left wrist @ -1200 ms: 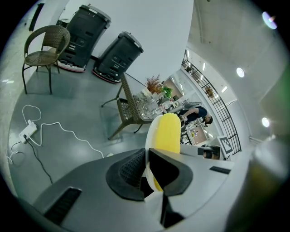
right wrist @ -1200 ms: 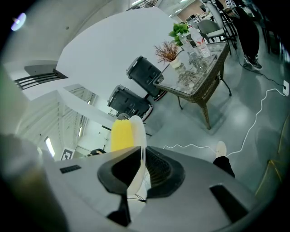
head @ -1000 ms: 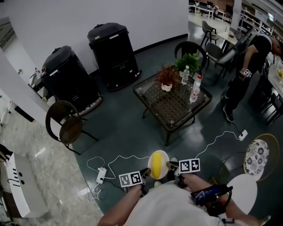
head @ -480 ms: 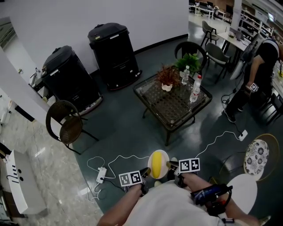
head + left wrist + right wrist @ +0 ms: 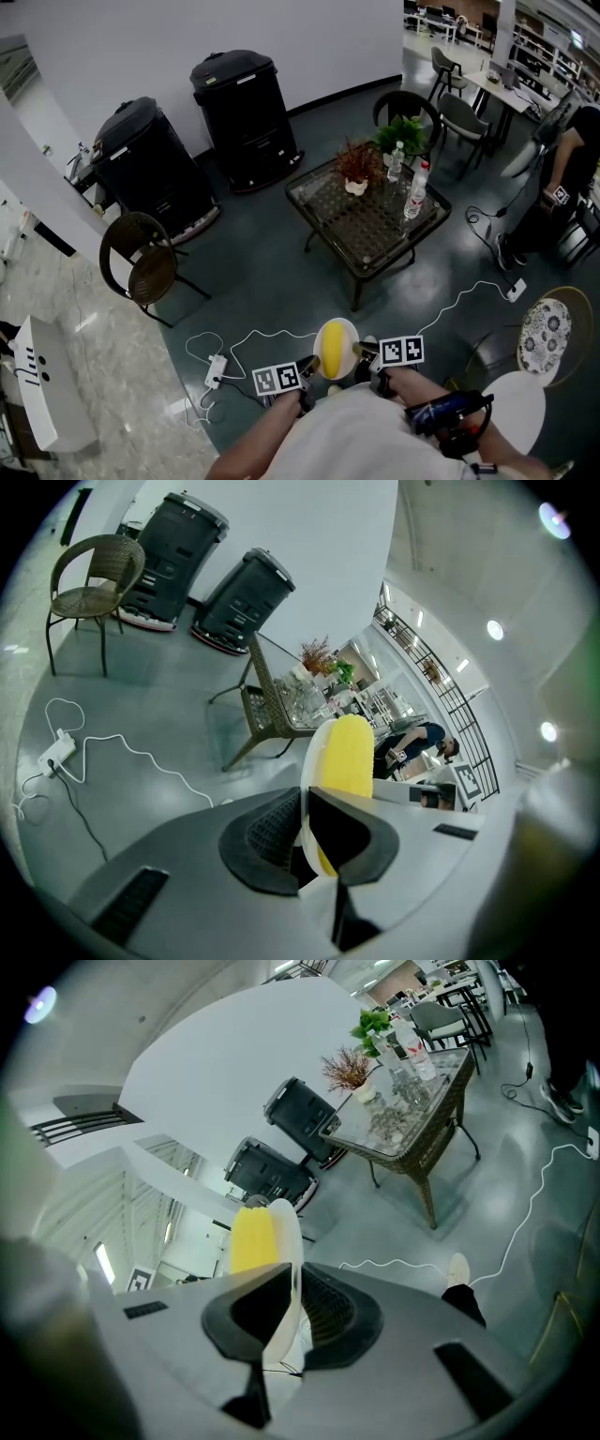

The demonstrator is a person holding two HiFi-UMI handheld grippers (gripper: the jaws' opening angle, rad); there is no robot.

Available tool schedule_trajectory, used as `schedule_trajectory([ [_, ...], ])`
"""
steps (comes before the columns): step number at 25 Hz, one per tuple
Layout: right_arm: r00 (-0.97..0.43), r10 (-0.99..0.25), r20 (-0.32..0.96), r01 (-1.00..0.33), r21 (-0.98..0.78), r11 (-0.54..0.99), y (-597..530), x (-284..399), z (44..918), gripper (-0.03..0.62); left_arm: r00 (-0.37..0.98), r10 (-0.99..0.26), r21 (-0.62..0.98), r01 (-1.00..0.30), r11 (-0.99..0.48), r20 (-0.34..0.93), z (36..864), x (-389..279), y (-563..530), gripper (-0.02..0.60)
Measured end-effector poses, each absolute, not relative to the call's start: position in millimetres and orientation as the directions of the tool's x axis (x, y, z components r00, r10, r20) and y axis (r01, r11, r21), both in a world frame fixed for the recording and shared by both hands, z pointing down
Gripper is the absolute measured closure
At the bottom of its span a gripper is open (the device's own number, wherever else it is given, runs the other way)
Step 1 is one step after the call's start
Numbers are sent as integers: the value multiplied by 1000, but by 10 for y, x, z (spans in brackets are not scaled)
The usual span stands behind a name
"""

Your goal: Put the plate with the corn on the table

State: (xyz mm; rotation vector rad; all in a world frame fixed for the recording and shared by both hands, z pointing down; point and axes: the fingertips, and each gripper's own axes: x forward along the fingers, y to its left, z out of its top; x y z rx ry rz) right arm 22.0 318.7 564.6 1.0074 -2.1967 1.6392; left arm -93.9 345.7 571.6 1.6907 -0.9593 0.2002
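Head view: plate [image 5: 348, 329] with corn [image 5: 331, 352] sits low in front of you, held between your left gripper [image 5: 308, 367] and right gripper [image 5: 360, 352], well apart from the glass table [image 5: 361, 234].
Left gripper view: your jaws pinch the plate's rim.
Right gripper view: your jaws clamp the opposite rim.

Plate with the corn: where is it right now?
In the head view the plate is low centre, gripped at its rim by the left gripper and right gripper, over the floor and short of the glass table.
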Motion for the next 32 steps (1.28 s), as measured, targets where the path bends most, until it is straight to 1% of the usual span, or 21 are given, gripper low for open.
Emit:
schedule_trajectory([
  [12, -744, -368, 558, -637, -758, 139, 3011, 330, 5705, 553, 648, -488, 735, -678, -20, 584, 5799, -824, 3299, 548],
  [18, -758, -341, 555, -631, -757, 170, 2639, 382, 5734, 553, 632, -497, 734, -679, 14, 594, 5853, -752, 2961, 548],
  [32, -797, -299, 524, -592, -774, 222, 1547, 778, 5660, 553, 582, -544, 717, -695, 54, 604, 5809, -328, 1961, 548],
])
